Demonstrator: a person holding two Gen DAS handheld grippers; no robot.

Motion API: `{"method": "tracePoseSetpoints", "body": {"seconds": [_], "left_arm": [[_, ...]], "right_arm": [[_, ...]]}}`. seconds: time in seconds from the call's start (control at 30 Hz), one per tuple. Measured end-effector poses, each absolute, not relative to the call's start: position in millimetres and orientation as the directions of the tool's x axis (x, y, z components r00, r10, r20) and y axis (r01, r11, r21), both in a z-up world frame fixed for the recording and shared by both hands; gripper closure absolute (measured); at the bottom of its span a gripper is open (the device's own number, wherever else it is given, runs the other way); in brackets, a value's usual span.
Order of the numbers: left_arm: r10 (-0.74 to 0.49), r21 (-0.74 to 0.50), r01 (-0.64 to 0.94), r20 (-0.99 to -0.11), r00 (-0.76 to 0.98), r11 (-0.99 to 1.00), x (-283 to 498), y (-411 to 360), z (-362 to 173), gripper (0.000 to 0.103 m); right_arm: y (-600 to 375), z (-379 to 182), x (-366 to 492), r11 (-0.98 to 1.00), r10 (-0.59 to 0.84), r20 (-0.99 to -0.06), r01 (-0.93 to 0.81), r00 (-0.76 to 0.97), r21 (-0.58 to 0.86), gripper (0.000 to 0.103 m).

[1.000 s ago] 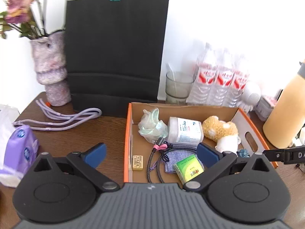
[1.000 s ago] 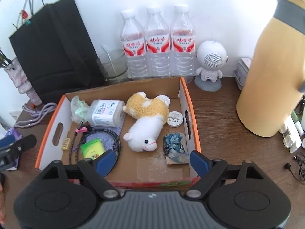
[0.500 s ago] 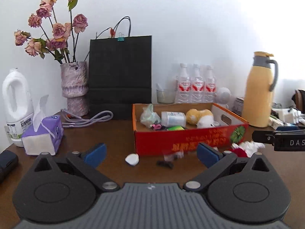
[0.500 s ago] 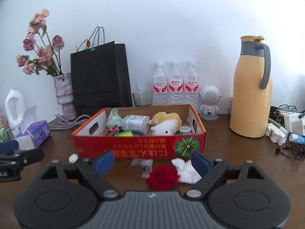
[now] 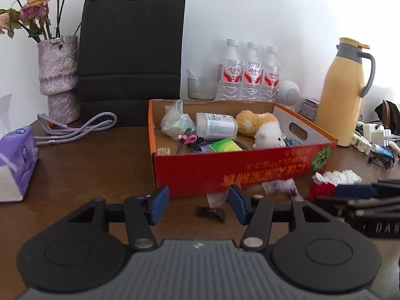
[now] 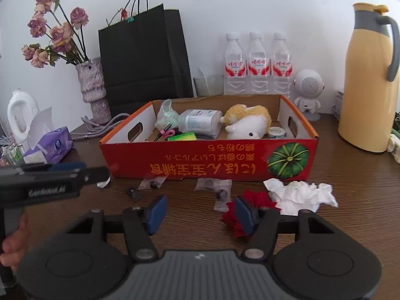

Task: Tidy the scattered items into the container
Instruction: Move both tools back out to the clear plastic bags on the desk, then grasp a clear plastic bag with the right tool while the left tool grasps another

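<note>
Both grippers low over the table, jaws closing.

My left gripper (image 5: 197, 203) points forward and a little down, blue pads about half apart and drawing in, nothing pressed between them. My right gripper (image 6: 198, 210) sits at the same tilt, its jaws also narrowing and gripping nothing. From the right camera I see the left one side-on, reaching in from the left edge, with my hand (image 6: 13, 245) wrapped around its handle below.
</note>
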State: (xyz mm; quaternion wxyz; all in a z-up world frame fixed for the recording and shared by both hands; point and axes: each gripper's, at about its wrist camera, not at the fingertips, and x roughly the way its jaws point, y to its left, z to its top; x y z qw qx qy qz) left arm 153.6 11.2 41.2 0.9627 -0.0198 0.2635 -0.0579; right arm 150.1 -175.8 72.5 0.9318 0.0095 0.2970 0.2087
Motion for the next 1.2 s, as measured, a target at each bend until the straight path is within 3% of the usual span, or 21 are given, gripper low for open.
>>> {"method": "tracePoseSetpoints", "body": {"seconds": [0.13, 0.3, 0.4, 0.57, 0.7, 0.8, 0.9, 0.93, 1.03, 1.1, 1.13, 1.17, 1.2], "left_arm": [[-0.089, -0.043, 0.078, -0.556, 0.826, 0.996, 196.5, 14.0, 33.8, 0.048], [-0.085, -0.03, 0.082, -0.547, 0.833, 0.996, 201.4, 19.2, 23.6, 0.045], [-0.147, -0.045, 0.147, -0.547, 0.824, 0.988, 199.5, 13.8, 21.6, 0.04], [-0.221, 0.031, 0.287, -0.56, 0.799, 0.958, 200.4, -13.9, 16.9, 0.03], [-0.201, 0.041, 0.279, -0.596, 0.777, 0.959, 208.1, -20.1, 14.1, 0.026], [-0.169, 0.032, 0.247, -0.646, 0.744, 0.968, 219.1, -23.4, 10.8, 0.026], [-0.148, 0.027, 0.226, -0.679, 0.719, 0.974, 226.4, -28.0, 7.4, 0.03], [-0.156, 0.015, 0.228, -0.688, 0.709, 0.973, 228.7, -29.2, 5.9, 0.037], [-0.139, 0.023, 0.215, -0.694, 0.707, 0.976, 232.5, -34.3, 5.4, 0.043], [-0.156, 0.012, 0.227, -0.691, 0.706, 0.974, 232.1, -35.6, 6.5, 0.066], [-0.157, 0.016, 0.231, -0.689, 0.708, 0.973, 230.9, -36.7, 7.4, 0.07], [-0.157, 0.024, 0.237, -0.685, 0.712, 0.971, 228.9, -37.8, 7.7, 0.085], [-0.159, 0.031, 0.245, -0.678, 0.717, 0.969, 225.6, -38.8, 7.8, 0.085]], "right_arm": [[-157.1, 62.2, 167.3, 0.912, 0.388, -0.581, -0.388, 0.715, 0.131, 0.047], [-158.6, 49.6, 181.8, 0.95, 0.277, -0.642, -0.304, 0.715, 0.07, 0.048], [-164.5, 47.0, 187.7, 0.957, 0.259, -0.643, -0.284, 0.721, 0.067, 0.048], [-164.8, 42.9, 202.2, 0.946, 0.29, -0.644, -0.316, 0.708, 0.077, 0.052], [-161.6, 43.4, 207.4, 0.945, 0.271, -0.641, -0.324, 0.719, 0.036, 0.087], [-164.9, 43.1, 204.1, 0.939, 0.288, -0.636, -0.342, 0.716, 0.041, 0.088], [-172.9, 45.0, 194.4, 0.935, 0.317, -0.615, -0.346, 0.722, 0.076, 0.09], [-176.4, 45.4, 190.7, 0.933, 0.332, -0.604, -0.346, 0.725, 0.098, 0.09], [-181.9, 47.1, 180.2, 0.929, 0.357, -0.573, -0.344, 0.738, 0.135, 0.09], [-184.2, 50.1, 174.7, 0.925, 0.373, -0.552, -0.349, 0.746, 0.154, 0.09], [-184.2, 51.3, 173.0, 0.923, 0.377, -0.545, -0.351, 0.749, 0.155, 0.09], [-184.0, 52.1, 172.1, 0.922, 0.381, -0.541, -0.356, 0.75, 0.156, 0.09], [-184.0, 52.1, 171.7, 0.92, 0.384, -0.539, -0.357, 0.75, 0.16, 0.09]]}}
